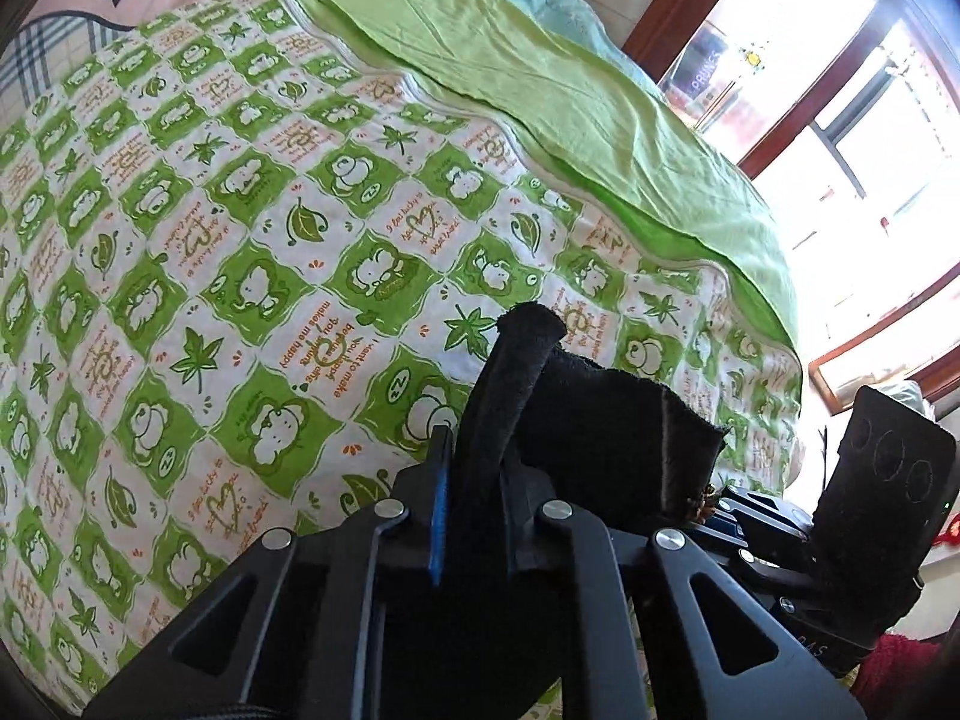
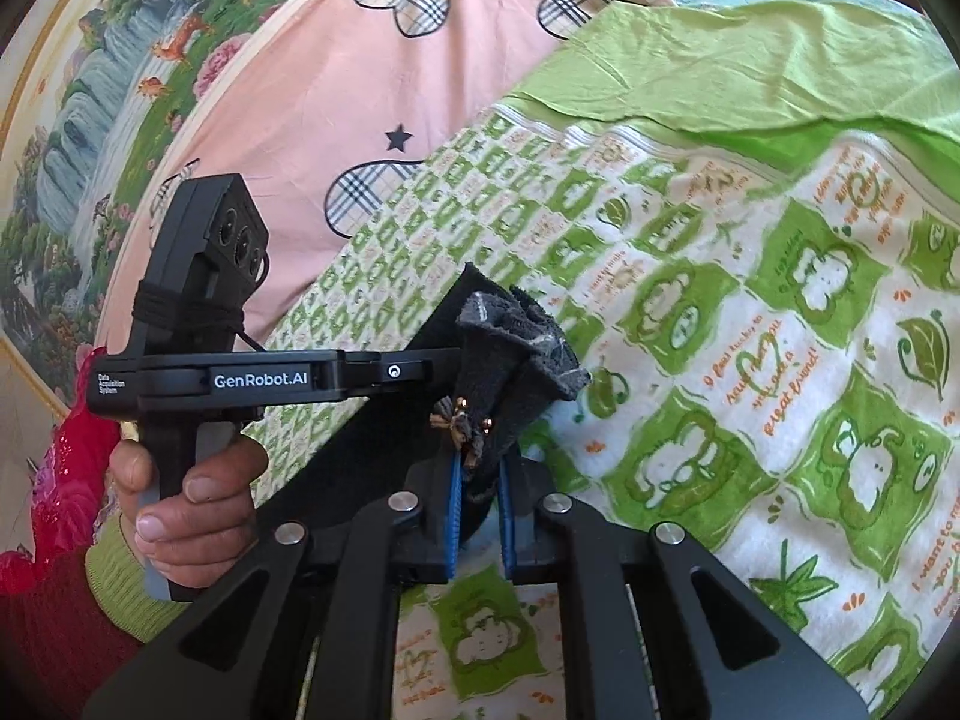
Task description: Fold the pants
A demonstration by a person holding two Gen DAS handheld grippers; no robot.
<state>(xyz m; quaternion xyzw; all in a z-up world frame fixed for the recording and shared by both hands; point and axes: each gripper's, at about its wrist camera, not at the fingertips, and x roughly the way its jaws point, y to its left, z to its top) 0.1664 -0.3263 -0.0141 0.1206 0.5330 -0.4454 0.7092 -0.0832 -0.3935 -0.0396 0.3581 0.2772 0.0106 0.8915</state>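
Bed-top scene: green-and-white patterned quilt spread flat, used as my landmark. Nearest the cameras, both grippers are clamped on the black pants, held bunched up just above the quilt's near part. Left gripper pinches a rolled edge; right gripper grips a grey-lined edge beside a small bow. A hand holds the left unit. Past the pants the quilt lies wide open. Beyond its far edge, a plain green sheet, then pink bedding.
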